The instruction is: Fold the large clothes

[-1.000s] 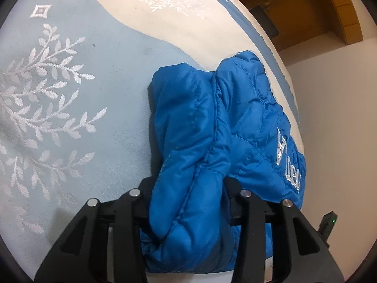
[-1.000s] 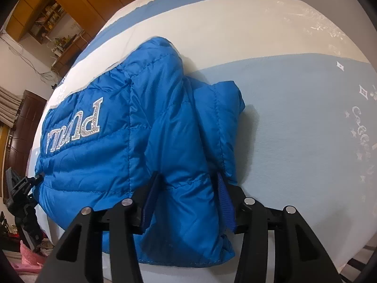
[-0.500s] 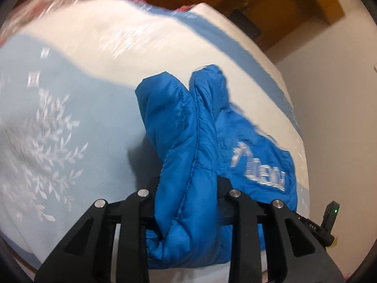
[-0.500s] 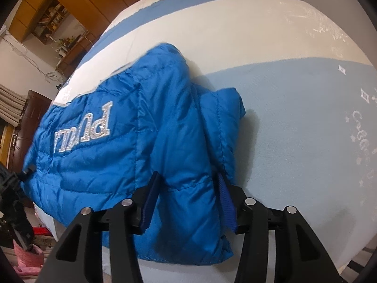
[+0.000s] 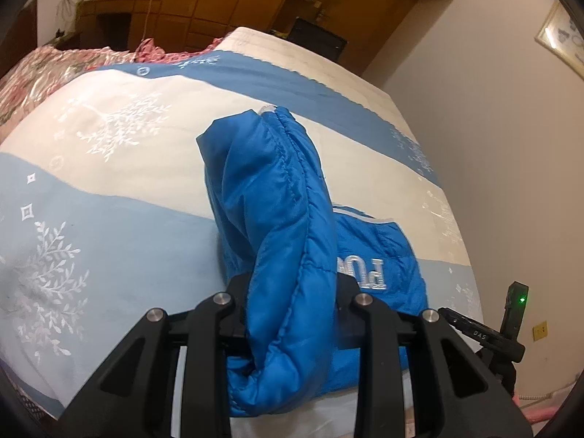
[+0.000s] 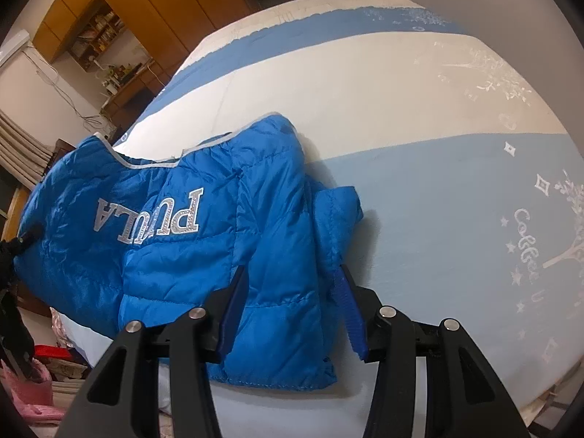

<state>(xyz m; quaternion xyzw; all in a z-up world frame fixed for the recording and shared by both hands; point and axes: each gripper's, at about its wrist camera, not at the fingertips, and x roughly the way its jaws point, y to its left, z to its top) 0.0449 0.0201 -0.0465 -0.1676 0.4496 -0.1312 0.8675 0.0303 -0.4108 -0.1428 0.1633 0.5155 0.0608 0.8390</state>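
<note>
Tools [image 5: 292, 314] on puffy blue jacket [image 6: 175, 226]

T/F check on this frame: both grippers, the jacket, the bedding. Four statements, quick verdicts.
1. The left gripper grips a fold of the blue puffer jacket. True.
2. The right gripper is empty. False: jacket fabric sits clamped between its pads.
3. The jacket lies on a bare wooden floor. False: it is on the blue and cream bedspread.
4. Silver lettering shows on the jacket. True.
</note>
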